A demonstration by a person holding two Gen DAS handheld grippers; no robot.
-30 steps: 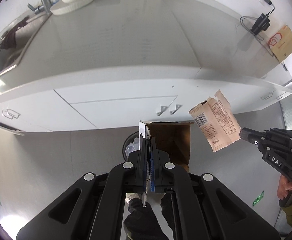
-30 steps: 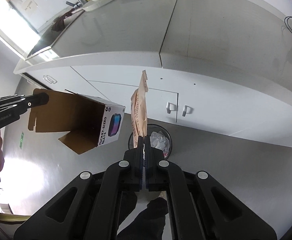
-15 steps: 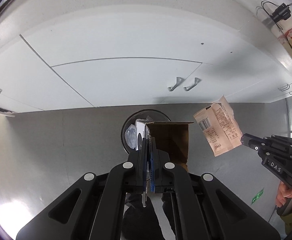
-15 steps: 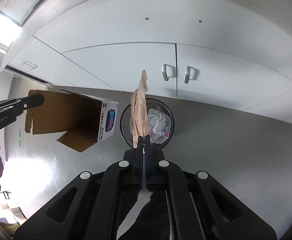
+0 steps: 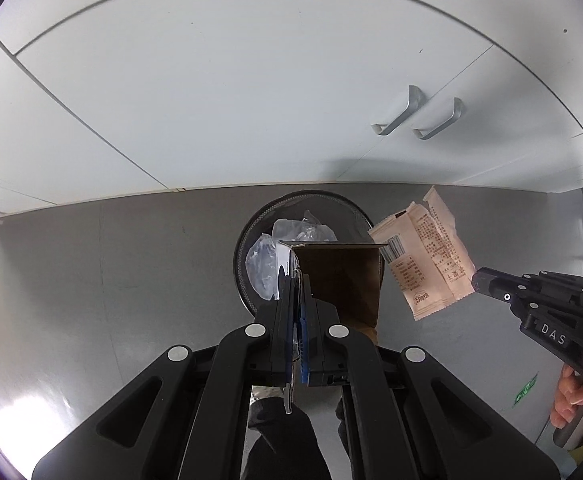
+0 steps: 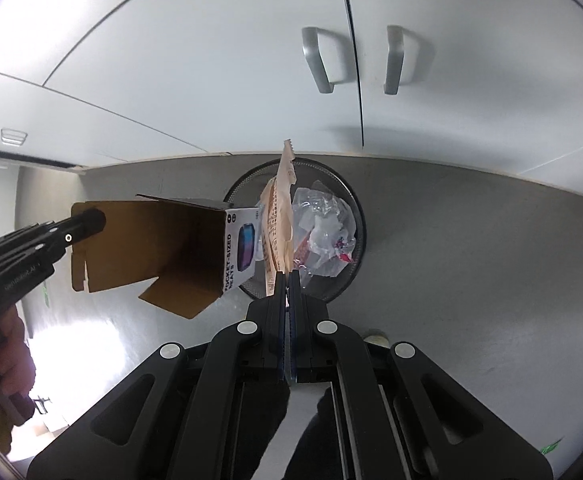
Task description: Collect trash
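Holding two pieces of trash in the air above a round black wire-mesh bin (image 6: 355, 248), we have one item in each gripper. Our left gripper (image 5: 298, 280) has its fingers (image 5: 287, 308) pressed together on a flap of an opened cardboard box (image 6: 163, 248), brown inside, with a white printed end panel reading "POCKET-SIZED BEATS". In the right wrist view the box lies roughly level, its long axis running from the left gripper (image 6: 87, 220) toward the bin, printed end nearest the rim and loose flaps hanging below. Our right gripper (image 6: 287, 280) has its fingers (image 6: 279, 292) closed tight on the lower edge of a pale pink snack wrapper (image 6: 279, 220), torn open at the top, which stands nearly upright with its long axis pointing away from the gripper and up over the bin. In the left wrist view the same wrapper (image 5: 427, 256) shows a barcode and small printed text, held by one corner at the tip of the right gripper (image 5: 476, 281). Crumpled clear plastic (image 6: 323, 232) lies inside the bin, which stands on the grey floor (image 6: 471, 248) just in front of white cabinet doors (image 6: 211, 60) bearing two silver handles (image 6: 317, 60).
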